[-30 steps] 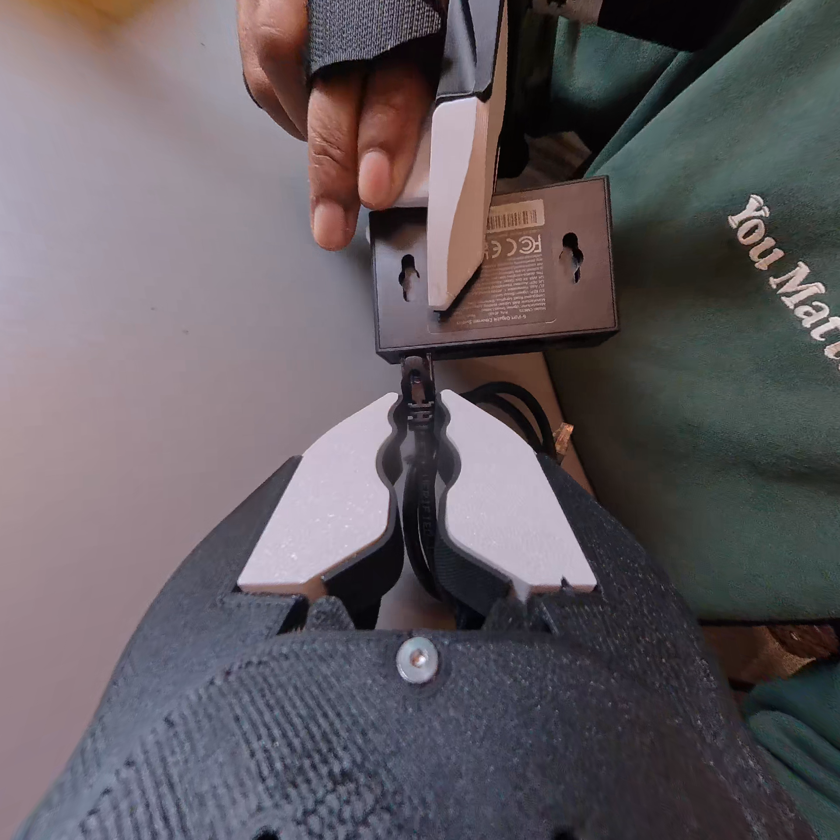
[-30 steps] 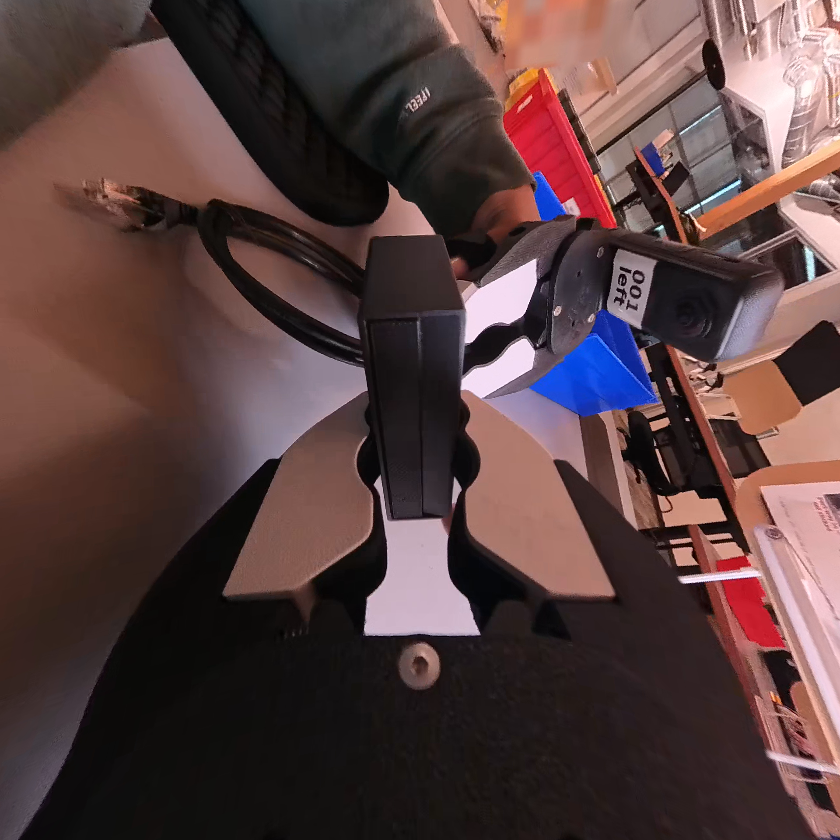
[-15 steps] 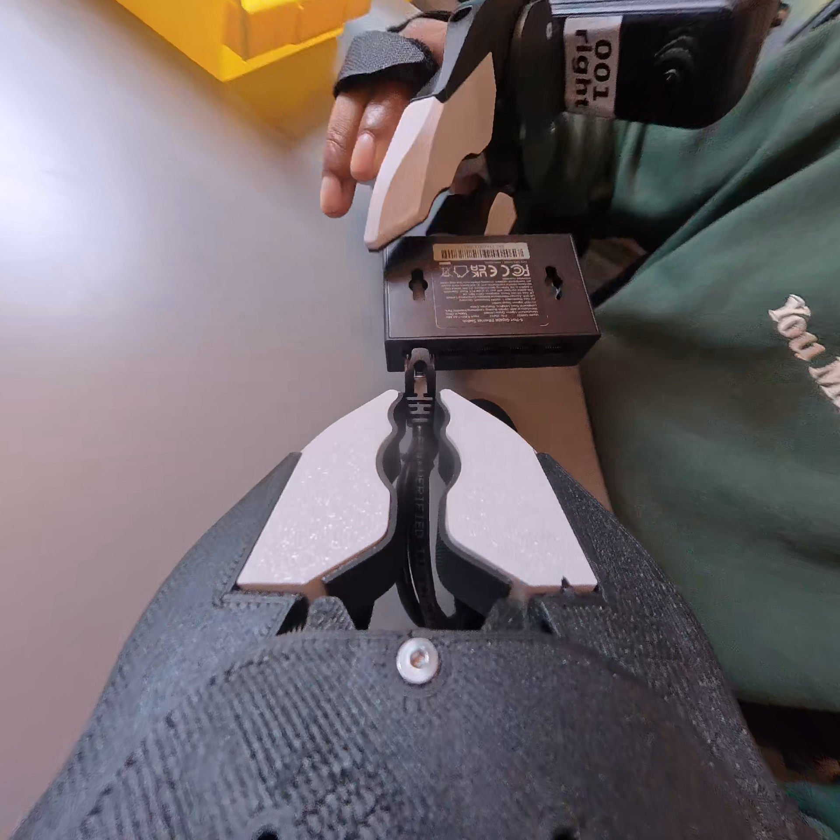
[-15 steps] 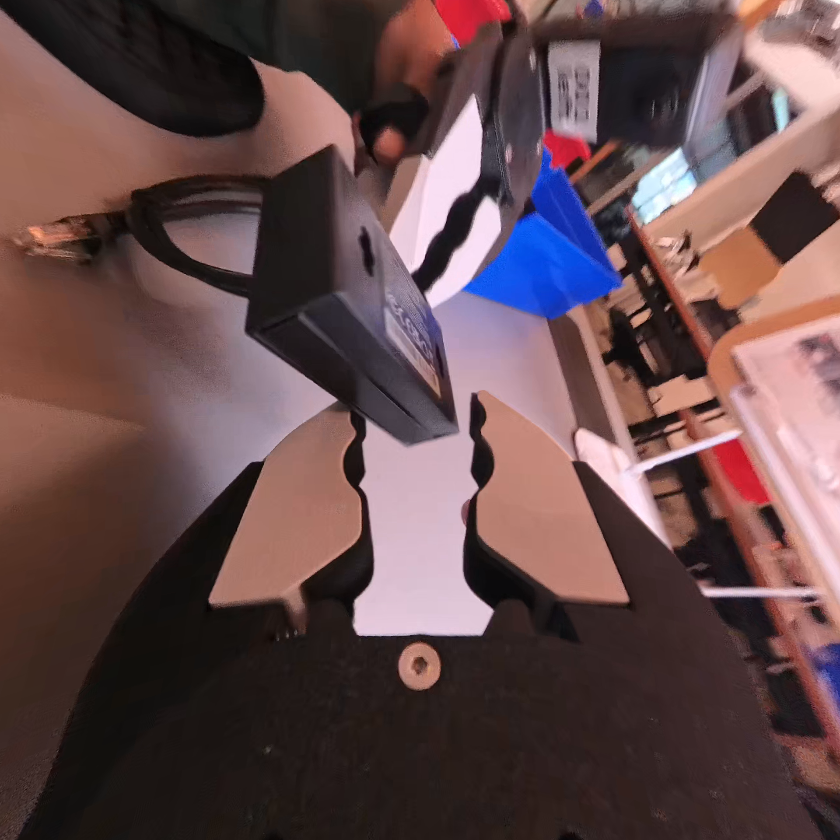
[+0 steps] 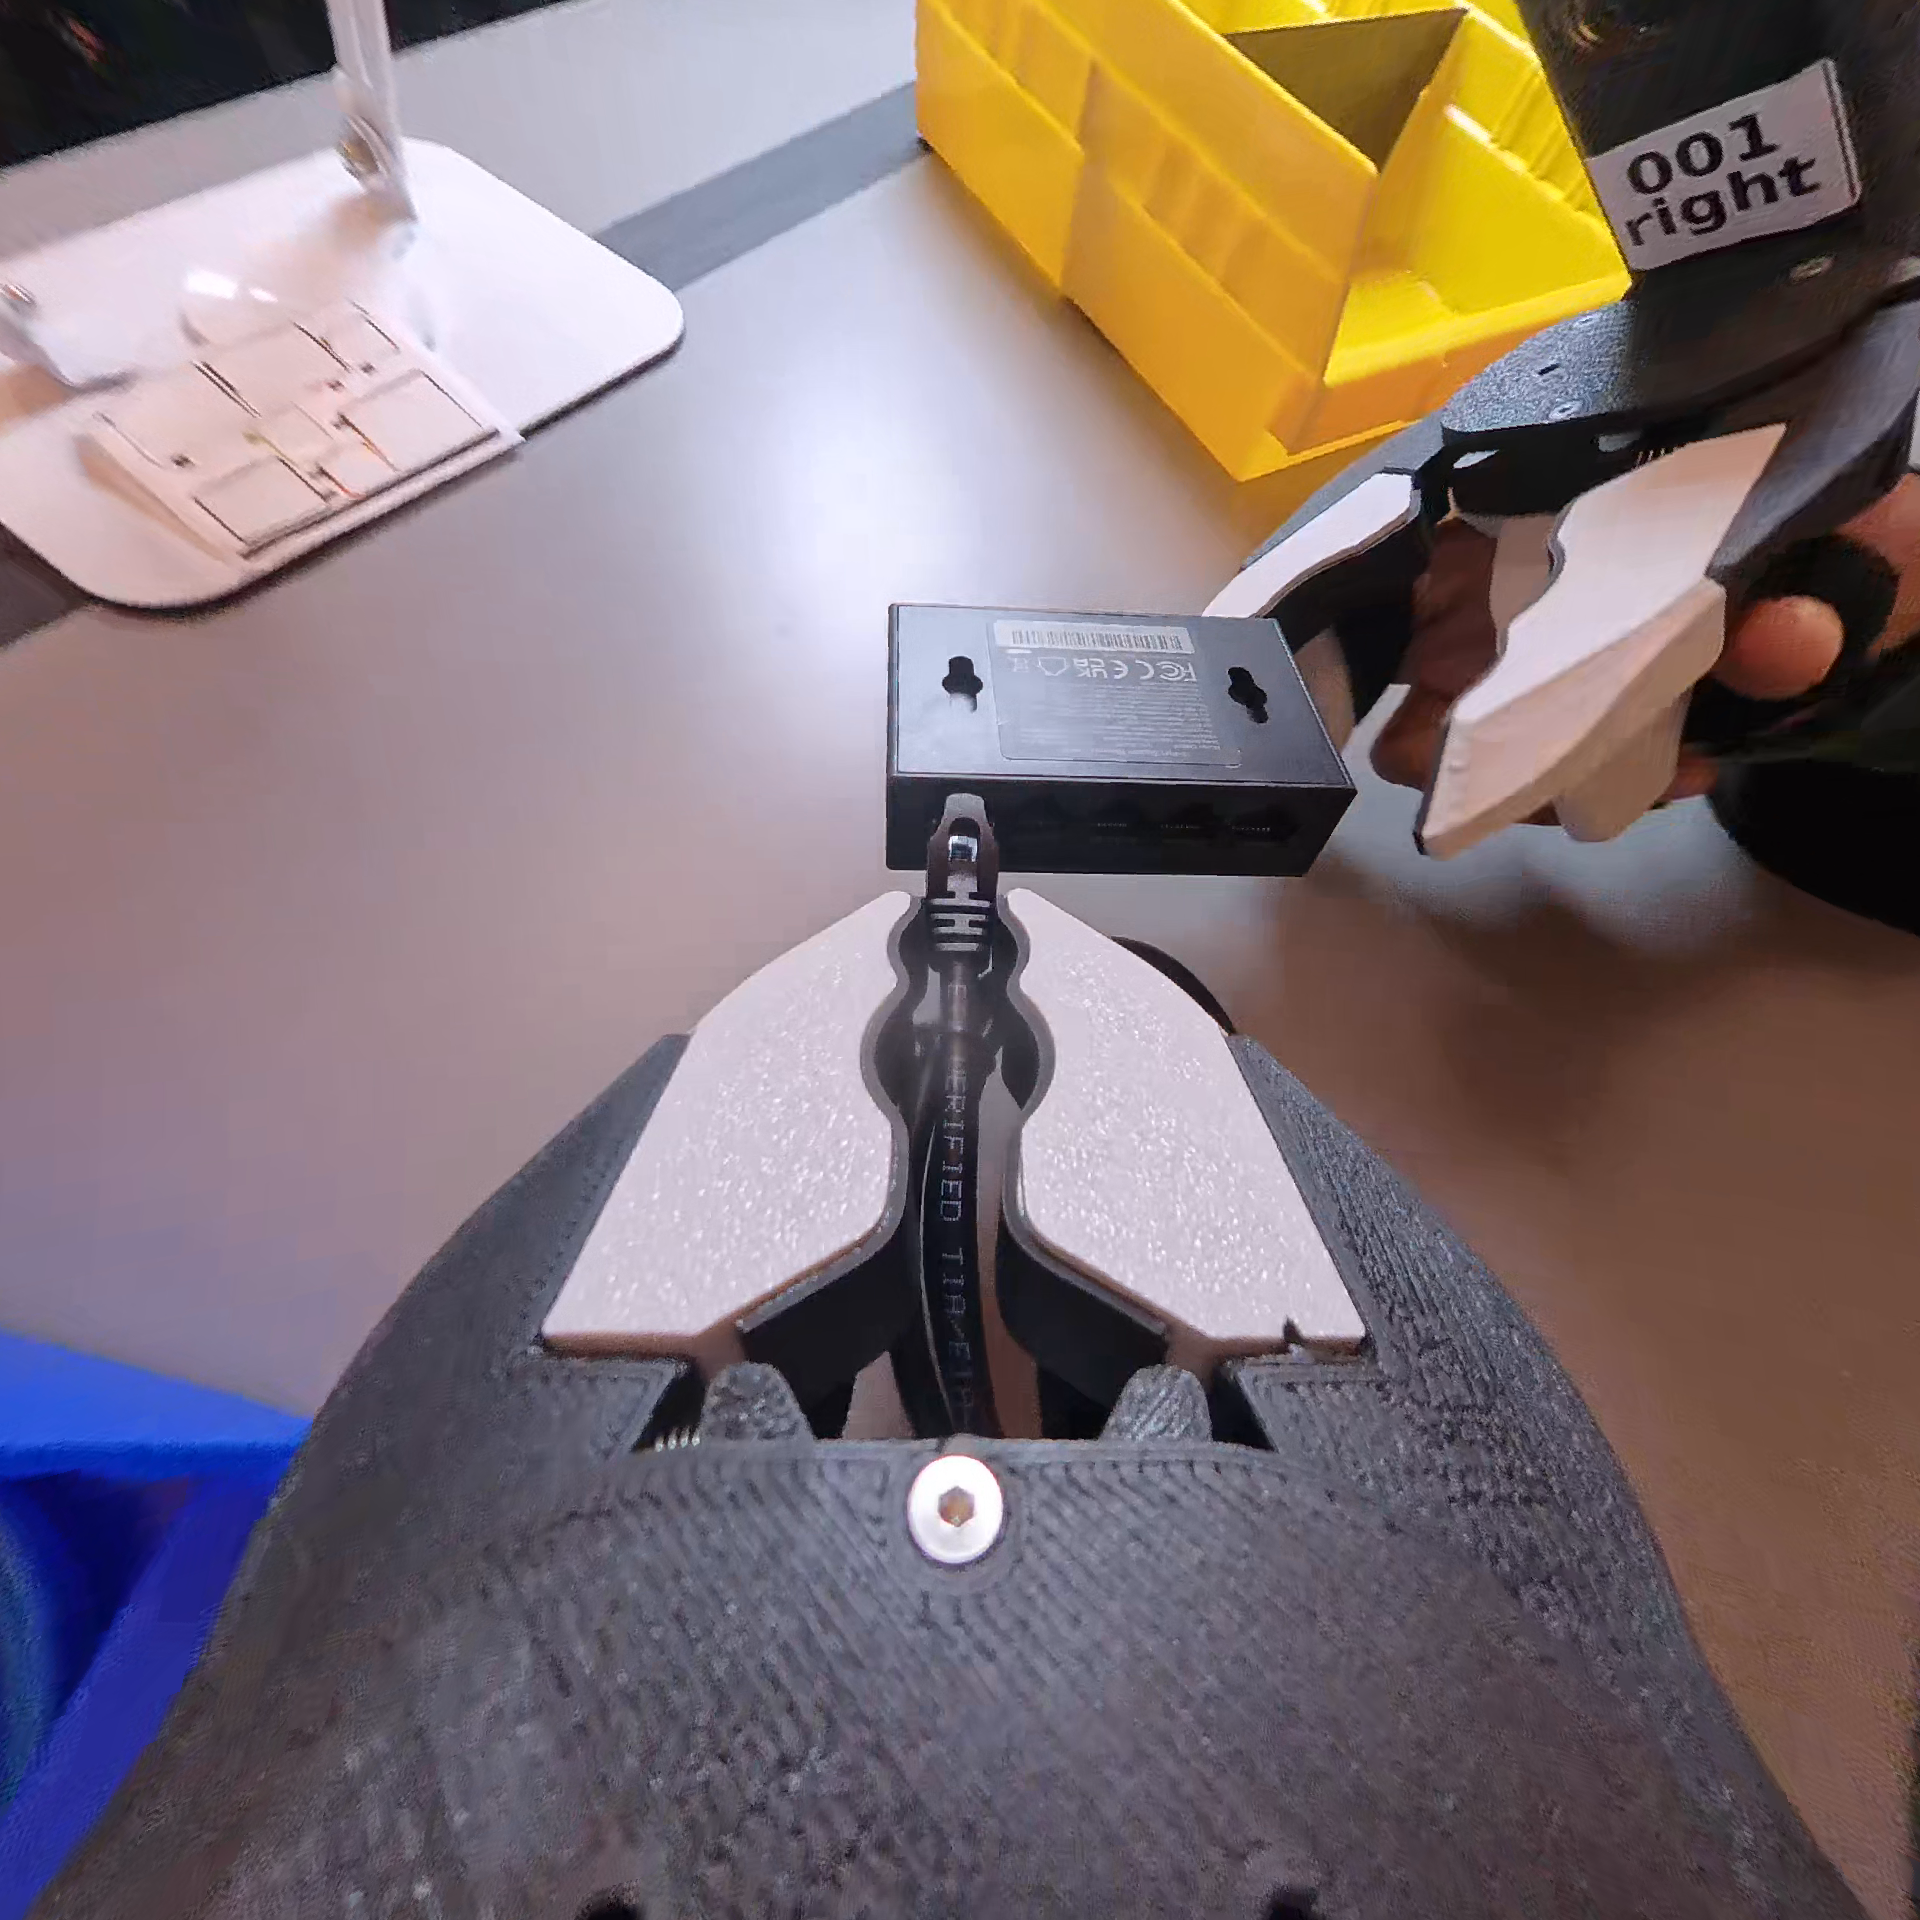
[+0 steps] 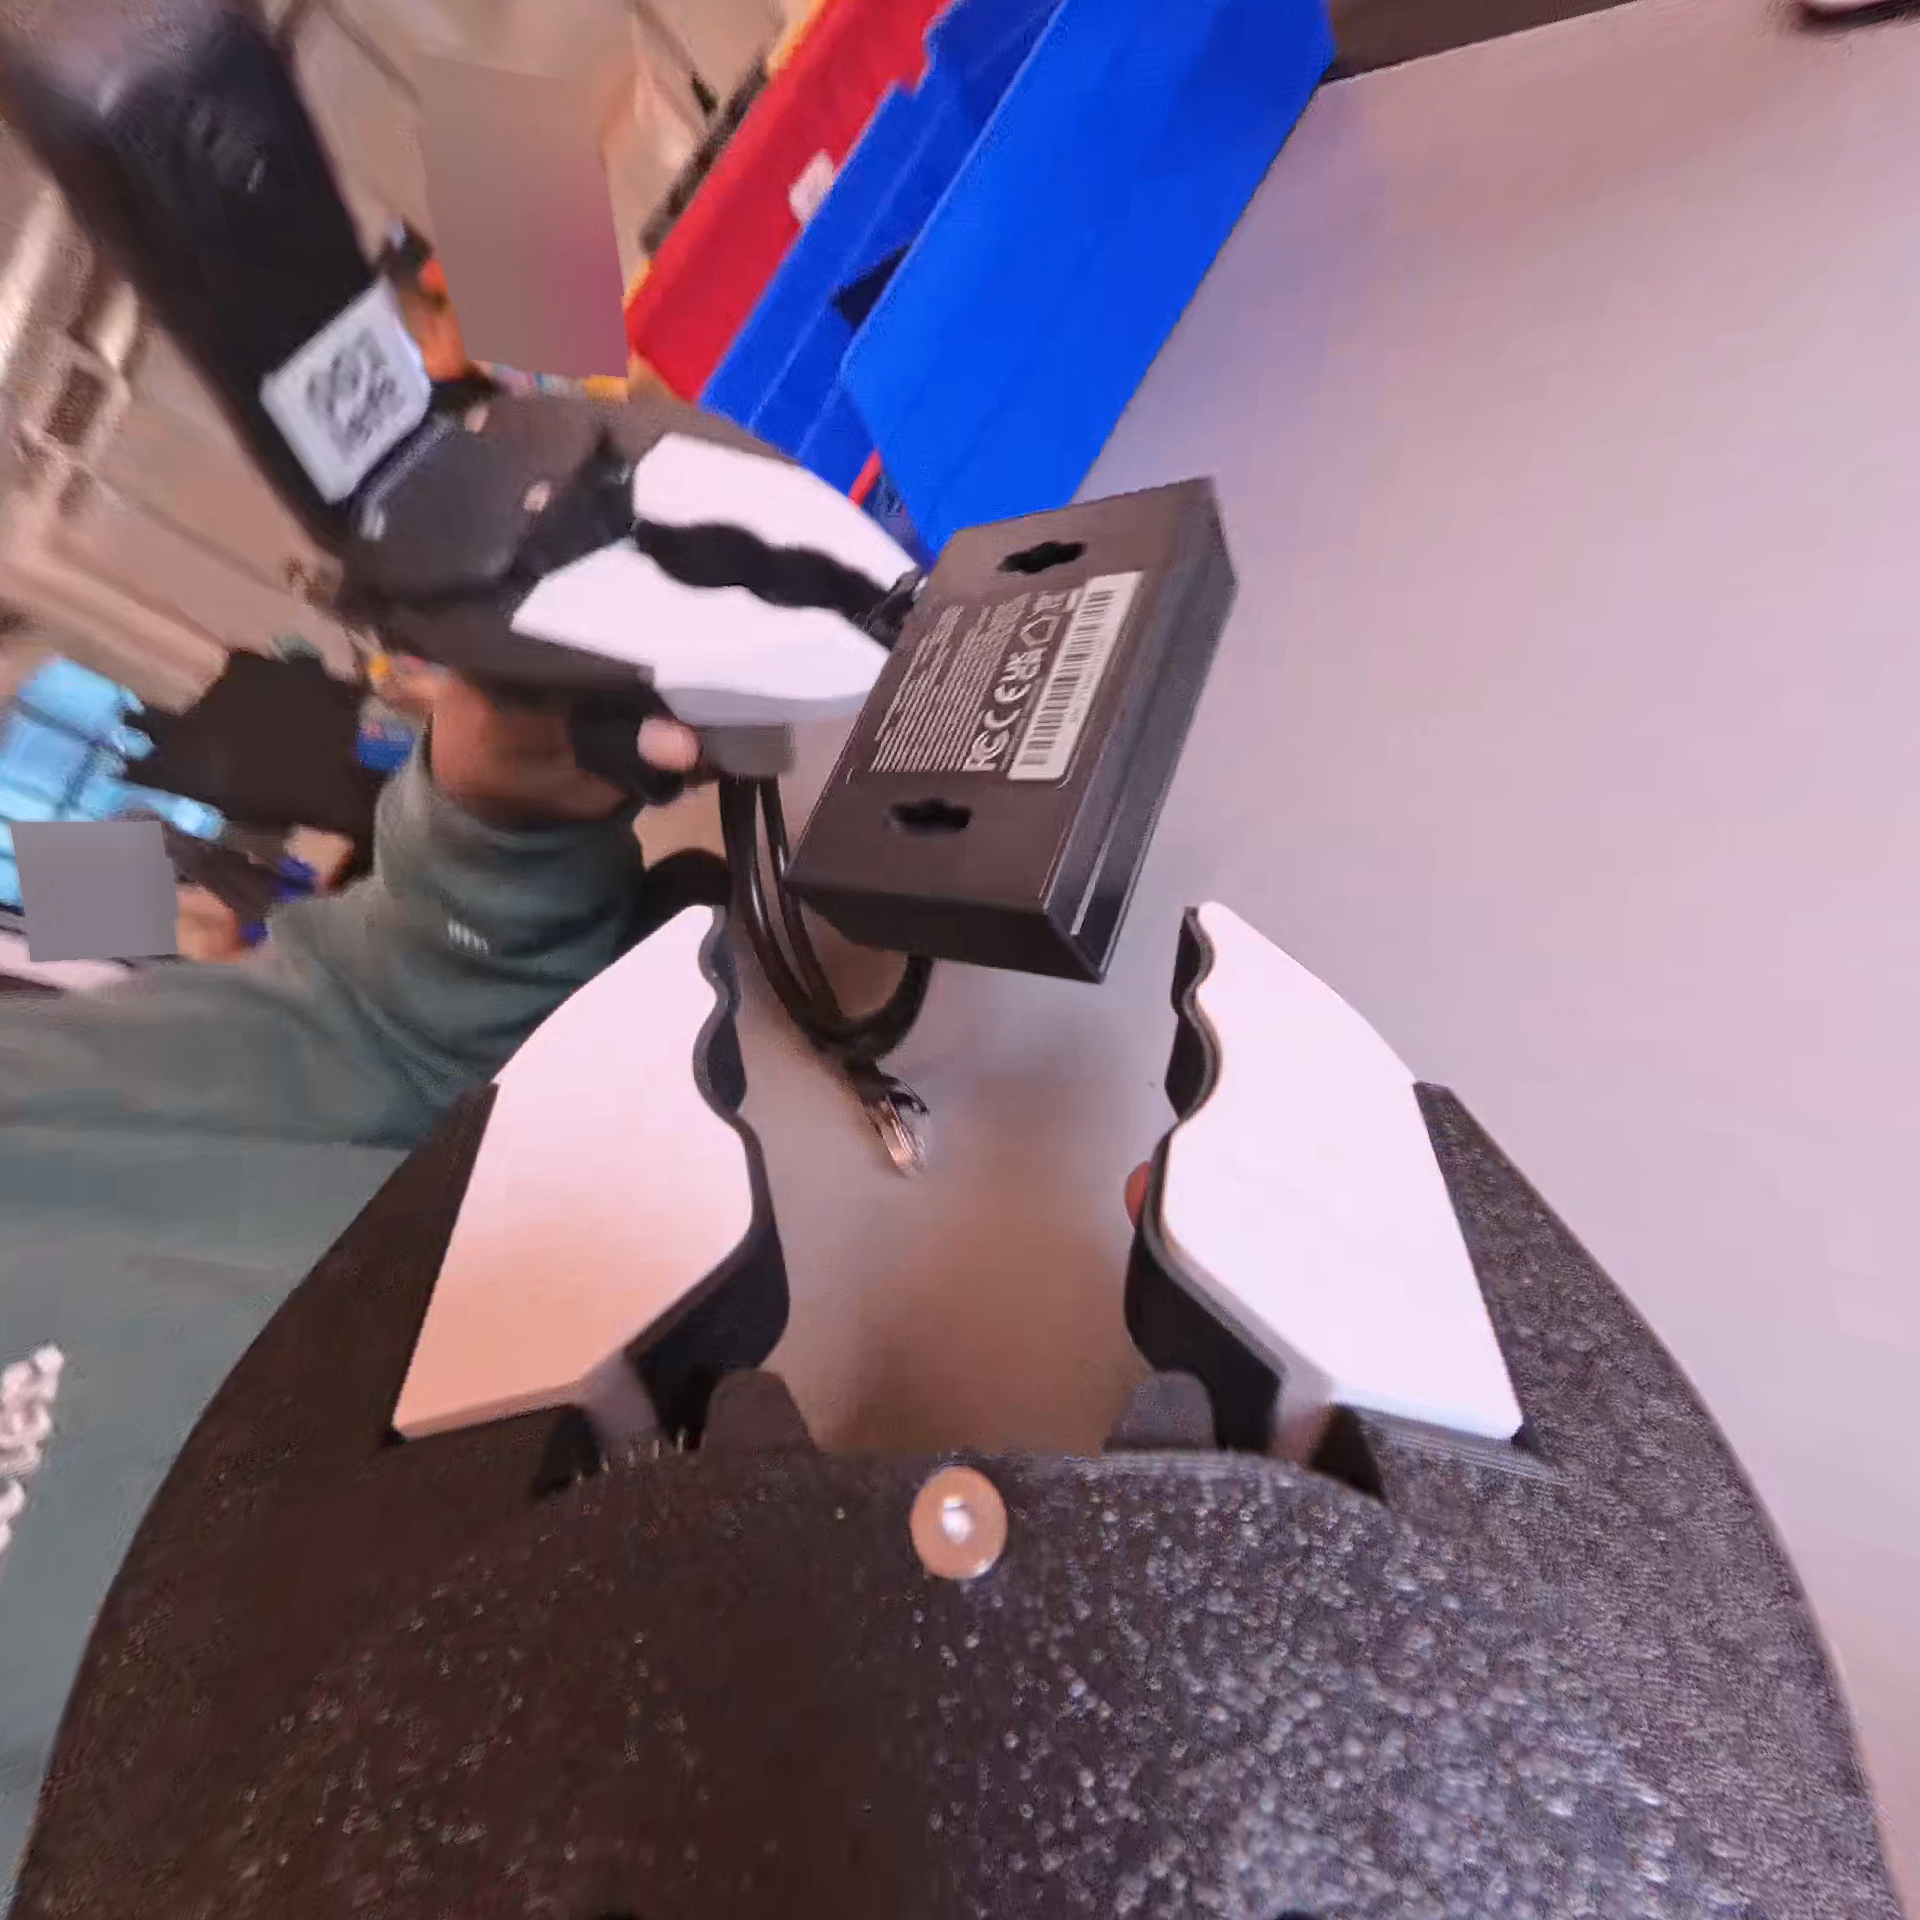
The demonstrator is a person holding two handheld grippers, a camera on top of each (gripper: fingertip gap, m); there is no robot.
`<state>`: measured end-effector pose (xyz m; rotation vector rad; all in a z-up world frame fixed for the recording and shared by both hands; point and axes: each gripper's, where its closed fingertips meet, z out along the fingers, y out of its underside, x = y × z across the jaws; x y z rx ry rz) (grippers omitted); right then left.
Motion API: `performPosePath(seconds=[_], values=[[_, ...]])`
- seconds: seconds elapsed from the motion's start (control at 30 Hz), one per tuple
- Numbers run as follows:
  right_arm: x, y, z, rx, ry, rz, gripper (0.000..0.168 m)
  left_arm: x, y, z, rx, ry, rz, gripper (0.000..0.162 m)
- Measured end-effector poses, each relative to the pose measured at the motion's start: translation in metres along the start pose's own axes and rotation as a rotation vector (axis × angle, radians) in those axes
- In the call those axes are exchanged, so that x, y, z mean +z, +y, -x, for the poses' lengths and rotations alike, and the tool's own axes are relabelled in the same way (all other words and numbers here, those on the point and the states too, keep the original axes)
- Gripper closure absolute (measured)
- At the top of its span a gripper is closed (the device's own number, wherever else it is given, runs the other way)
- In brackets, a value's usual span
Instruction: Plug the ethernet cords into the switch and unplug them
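A black switch point(image 5: 1091, 717), its labelled underside up, hangs off the table by one plug. My left gripper point(image 5: 961, 914) is shut on the black ethernet cord point(image 5: 951, 1195) just behind that plug, which sits in the switch's leftmost port. My right gripper point(image 5: 1345, 707) is open beside the switch's right end and does not touch it. In the right wrist view the right gripper point(image 6: 956, 930) is wide open with the switch point(image 6: 1018, 727) just beyond its tips. The left gripper point(image 6: 888, 623) is at the switch's left. The cord point(image 6: 821, 966) loops below, its free plug point(image 6: 899, 1127) on the table.
Yellow bins point(image 5: 1299, 239) stand behind the switch. A white monitor stand base point(image 5: 312, 343) is at the far left and a blue bin point(image 5: 104, 1538) at the near left. Blue bins point(image 6: 1039, 260) and a red bin point(image 6: 748, 239) line the table's far side. A green sleeve point(image 6: 468, 935) is nearby.
My right gripper has let go of the switch, opened wide and drawn back. My left gripper has swung round with the cord and the plugged-in switch, away from the person and towards the yellow bins.
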<state>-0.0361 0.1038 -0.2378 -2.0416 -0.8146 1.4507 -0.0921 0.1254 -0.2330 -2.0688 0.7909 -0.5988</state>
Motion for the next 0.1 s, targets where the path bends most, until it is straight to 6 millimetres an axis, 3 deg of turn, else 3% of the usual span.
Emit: performPosePath(seconds=[0.03,0.1], values=[[0.0004,-0.0027,-0.0017,0.023,0.011,-0.023,0.088,-0.0003,-0.0015,-0.0025,0.021,-0.023,0.000,0.150],[0.0039,-0.0008,-0.0048,-0.034,0.073,-0.013,0.087,0.0003,-0.0036,-0.0092,0.040,-0.038,-0.003,0.150]])
